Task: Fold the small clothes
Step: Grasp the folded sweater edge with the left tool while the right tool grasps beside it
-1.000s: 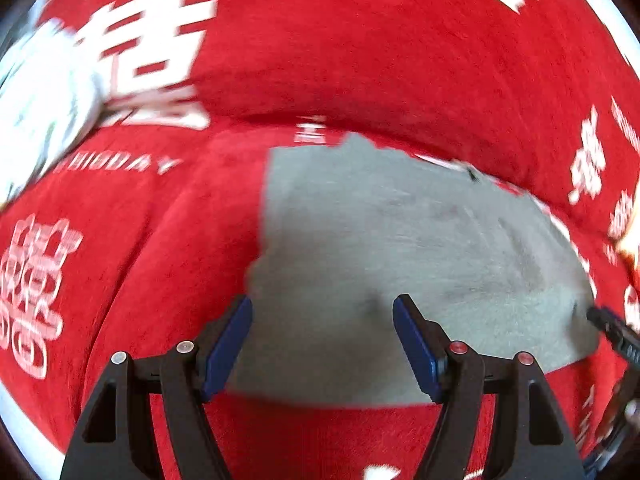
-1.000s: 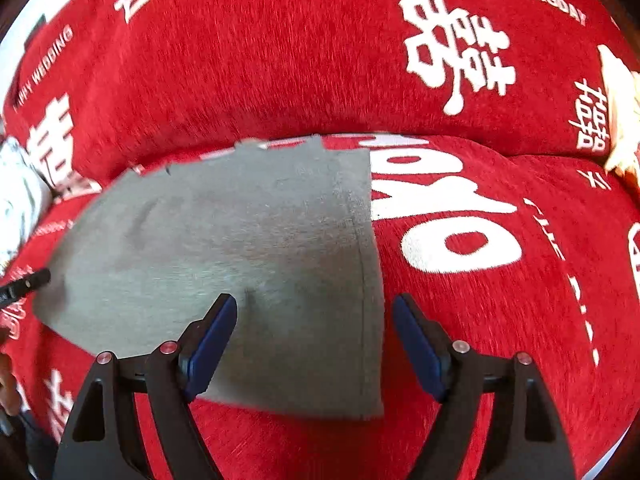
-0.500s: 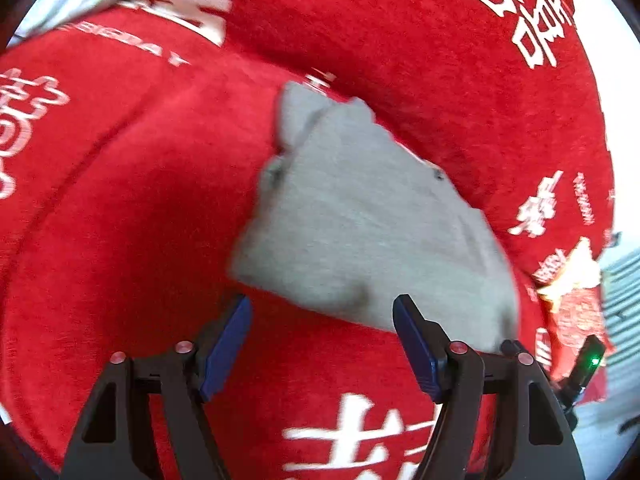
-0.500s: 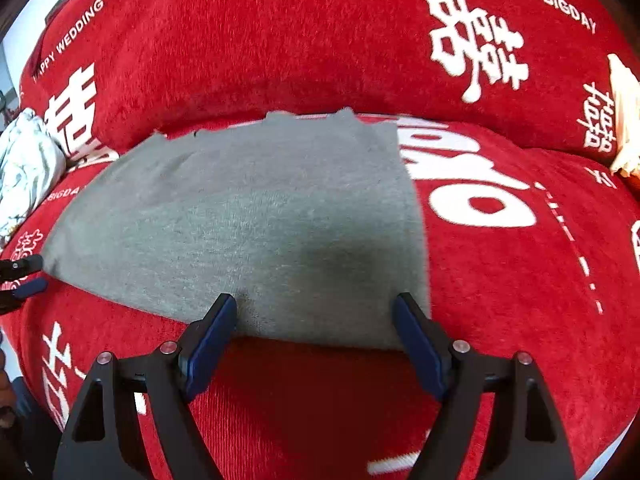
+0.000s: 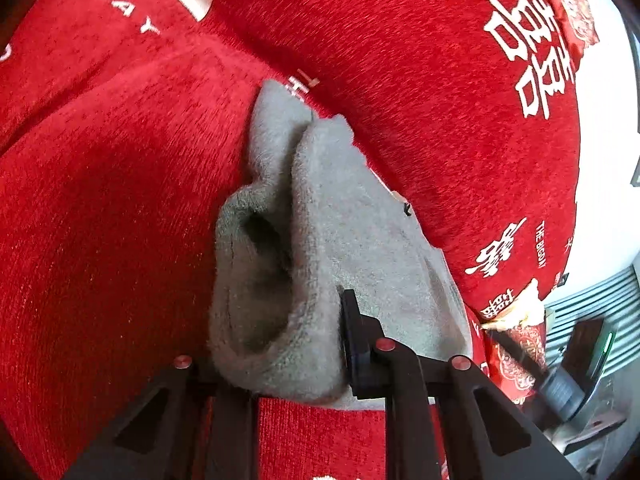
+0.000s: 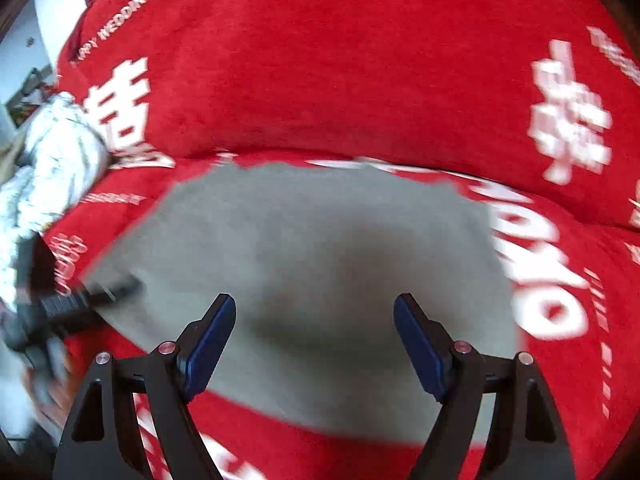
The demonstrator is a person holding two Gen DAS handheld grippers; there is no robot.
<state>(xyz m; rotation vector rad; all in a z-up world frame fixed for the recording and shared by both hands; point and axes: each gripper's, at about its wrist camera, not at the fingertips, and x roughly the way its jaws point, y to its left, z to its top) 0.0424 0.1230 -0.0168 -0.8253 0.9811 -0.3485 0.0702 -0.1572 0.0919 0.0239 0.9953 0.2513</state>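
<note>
A small grey garment [image 6: 320, 264] lies spread on the red sofa seat. In the left wrist view its left edge [image 5: 280, 280] is bunched and lifted into a fold. My left gripper [image 5: 280, 352] is shut on that bunched edge; the cloth hides the left finger and only the right finger [image 5: 356, 344] shows. It also shows at the garment's left edge in the right wrist view [image 6: 100, 300]. My right gripper [image 6: 314, 344] is open and empty, low over the garment's near edge.
The red sofa cover [image 6: 340, 80] with white lettering fills both views, with the backrest behind the garment. A white patterned cloth [image 6: 48, 168] lies at the left. A red and gold packet [image 5: 516, 344] and a radiator [image 5: 592, 312] are at the right.
My left gripper has closed on the garment's left edge and bunched it up. My right gripper has moved forward over the garment's near edge, still open.
</note>
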